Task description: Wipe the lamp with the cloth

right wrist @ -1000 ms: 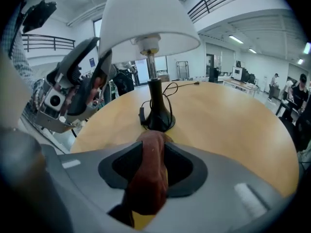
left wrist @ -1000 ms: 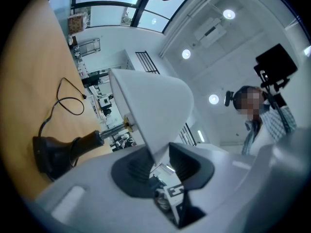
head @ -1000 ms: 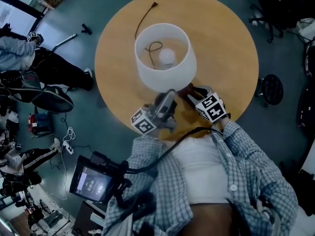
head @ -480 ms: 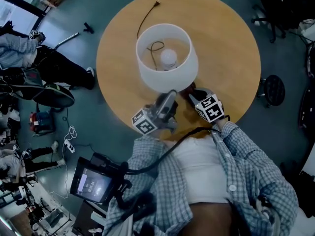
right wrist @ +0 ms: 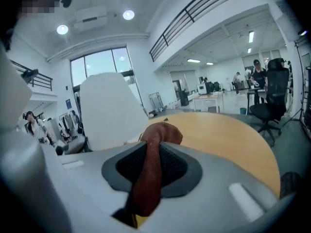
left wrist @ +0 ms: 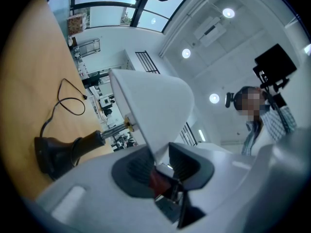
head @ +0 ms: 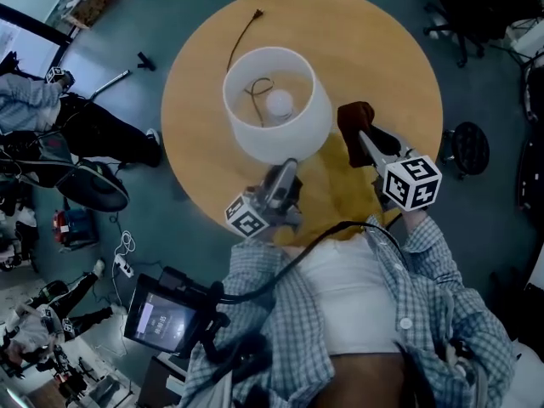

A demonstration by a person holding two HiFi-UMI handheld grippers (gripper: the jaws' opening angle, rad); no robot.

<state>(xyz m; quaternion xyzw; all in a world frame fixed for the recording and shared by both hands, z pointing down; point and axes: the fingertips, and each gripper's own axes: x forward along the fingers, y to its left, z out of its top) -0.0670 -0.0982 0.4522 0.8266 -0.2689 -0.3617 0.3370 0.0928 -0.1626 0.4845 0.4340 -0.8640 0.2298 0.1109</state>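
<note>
Head view looks down into the white lampshade (head: 276, 100), and only there you see the bulb (head: 279, 103) inside it and the thin cord (head: 242, 36) running out over the round wooden table (head: 382, 49); the shade hides the foot of the lamp from above. Left gripper view gives you what is missing; under the lampshade (left wrist: 150, 106) a dark stem (left wrist: 90, 141) leads to the dark base (left wrist: 51, 154), which stands on the table, with the cord (left wrist: 68, 101) in a loop beside it.

Your left gripper (head: 289, 167) reaches to the near lower edge of the shade; in its own view the left gripper (left wrist: 160, 164) has its jaws closed on that thin rim, one pad on each side of it.

Your right gripper (head: 364, 136) is at the right side of the shade, above the table; the cloth (head: 336, 185) hangs from it, dark red at the top and yellow lower down. Right gripper view shows the cloth (right wrist: 150, 169) as a rolled strip pinched between the jaws of the right gripper (right wrist: 151, 152), with a bunch sticking out past the tips. The bunch is just beside the shade; whether it touches, I cannot tell.
</note>
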